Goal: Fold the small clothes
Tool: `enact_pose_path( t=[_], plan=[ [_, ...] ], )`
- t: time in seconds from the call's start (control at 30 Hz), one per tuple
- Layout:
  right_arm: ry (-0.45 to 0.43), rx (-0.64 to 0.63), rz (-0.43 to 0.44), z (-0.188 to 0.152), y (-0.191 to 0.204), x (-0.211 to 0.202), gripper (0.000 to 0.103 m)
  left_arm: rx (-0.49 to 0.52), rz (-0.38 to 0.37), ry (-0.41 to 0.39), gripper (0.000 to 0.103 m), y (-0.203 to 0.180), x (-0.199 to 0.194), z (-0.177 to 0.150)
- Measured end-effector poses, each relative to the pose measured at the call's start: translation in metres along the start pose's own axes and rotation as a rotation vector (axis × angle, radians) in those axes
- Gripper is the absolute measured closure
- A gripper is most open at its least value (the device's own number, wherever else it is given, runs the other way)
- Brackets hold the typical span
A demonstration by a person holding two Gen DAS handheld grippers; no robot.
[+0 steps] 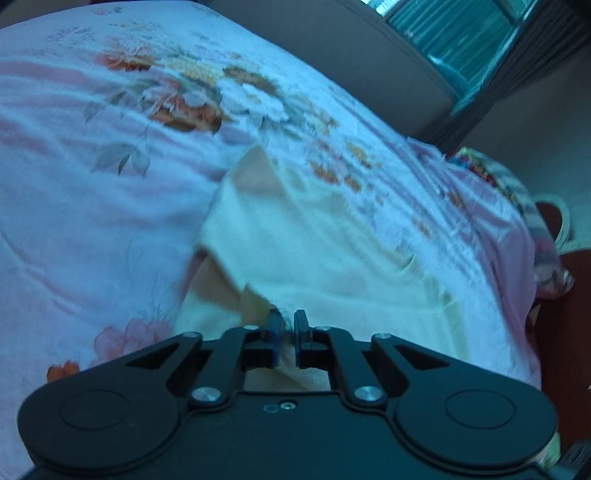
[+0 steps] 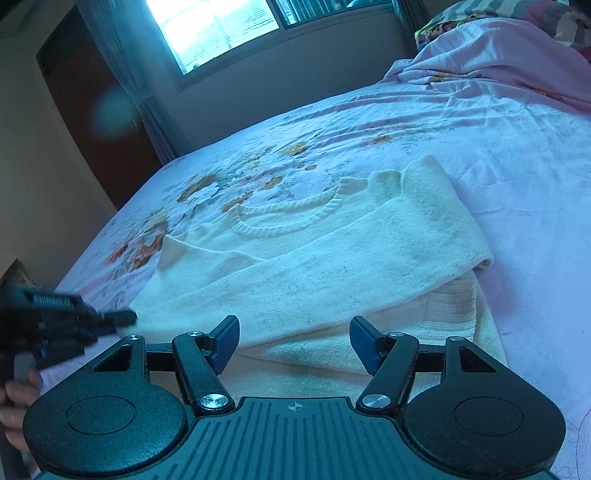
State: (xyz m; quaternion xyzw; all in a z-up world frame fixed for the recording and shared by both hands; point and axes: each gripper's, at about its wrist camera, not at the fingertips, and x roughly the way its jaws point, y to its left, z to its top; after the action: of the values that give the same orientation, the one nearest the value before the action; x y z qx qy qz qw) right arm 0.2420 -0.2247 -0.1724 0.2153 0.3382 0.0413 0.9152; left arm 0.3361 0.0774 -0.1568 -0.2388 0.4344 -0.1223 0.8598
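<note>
- We have a cream knitted sweater [image 2: 332, 266] spread on the pink floral bedsheet [image 2: 517, 184], its ribbed collar pointing to the far side, toward the bright window [image 2: 221, 26].
- One sleeve is folded across the body, running from the near left up to the far right in the right wrist view.
- Our left gripper [image 1: 289, 318] is down on the near edge of the sweater [image 1: 295, 240], at its left side.
- Its blue-padded jaws stand nearly together with only a narrow slit between them, and a bit of cream fabric sits at the tips; the picture is blurred there, so we cannot tell for sure whether the pads have pinched the cloth.
- From the right wrist view we see that same left gripper [image 2: 122, 317] coming in from the left, its dark tip touching the sweater's left edge, with the fingers of a hand [image 2: 14, 398] behind it.
- Our right gripper [image 2: 293, 328] hovers over the near hem of the sweater, jaws spread wide apart.
- Fabric lies under and between those blue pads [image 2: 227, 341], yet neither pad presses on it: nothing held on this side.
- At the far right, the sheet bunches up against a colourful patterned pillow [image 2: 498, 14].
- A dark wooden door [image 2: 85, 110] stands at the far left, beside a sheer curtain.
</note>
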Motion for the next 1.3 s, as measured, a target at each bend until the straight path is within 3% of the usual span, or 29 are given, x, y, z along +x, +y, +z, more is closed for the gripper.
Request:
enact_pose_path(
  t=[0.07,0.17,0.23,0.27,0.33,0.53,0.7,0.87,0.9,0.97,1.03,1.17,1.27,1.3],
  plan=[
    [0.007,-0.004,0.0,-0.001,0.0,0.002,0.037,-0.029,0.02,0.028,0.067,0.008,0.005,-0.007],
    [0.014,-0.005,0.001,-0.003,0.002,0.004,0.037,-0.05,0.01,0.029,0.061,0.012,0.009,-0.008],
    [0.015,-0.006,0.002,-0.004,0.002,0.004,0.037,-0.034,0.005,0.015,0.068,0.009,0.011,-0.005],
    [0.014,-0.007,0.001,-0.003,0.003,0.004,0.037,-0.028,0.019,0.016,0.084,0.007,0.014,-0.004],
    [0.012,-0.008,-0.004,-0.003,0.003,0.004,0.037,-0.04,0.028,0.016,0.102,0.007,0.016,-0.002],
    [-0.001,-0.009,-0.008,0.003,0.002,0.004,0.037,-0.037,0.052,-0.118,0.103,0.01,-0.015,0.008],
    [0.005,-0.015,-0.007,0.004,0.004,0.01,0.037,-0.043,0.113,-0.068,0.103,0.031,-0.008,-0.01],
    [-0.007,-0.055,-0.02,0.007,0.006,0.008,0.037,-0.035,0.115,-0.097,0.103,0.03,-0.012,-0.009],
    [-0.022,-0.068,-0.029,0.01,0.006,0.006,0.037,-0.007,0.118,-0.114,0.103,0.027,-0.015,-0.01],
    [-0.04,-0.077,-0.057,0.015,0.001,0.008,0.037,0.065,0.158,-0.065,0.102,0.021,-0.004,-0.013],
    [-0.026,-0.061,-0.089,0.022,-0.007,0.016,0.037,0.075,0.174,-0.081,0.101,0.017,-0.008,-0.013],
    [-0.074,-0.053,-0.146,0.044,-0.026,0.02,0.037,0.087,0.155,-0.169,0.096,0.003,-0.032,-0.003],
    [-0.084,-0.036,-0.195,0.063,-0.04,0.031,0.037,0.12,0.117,-0.153,0.096,-0.015,-0.024,0.007],
    [-0.083,-0.02,-0.201,0.068,-0.045,0.034,0.037,0.13,0.107,-0.136,0.089,-0.021,-0.016,0.009]
  ],
)
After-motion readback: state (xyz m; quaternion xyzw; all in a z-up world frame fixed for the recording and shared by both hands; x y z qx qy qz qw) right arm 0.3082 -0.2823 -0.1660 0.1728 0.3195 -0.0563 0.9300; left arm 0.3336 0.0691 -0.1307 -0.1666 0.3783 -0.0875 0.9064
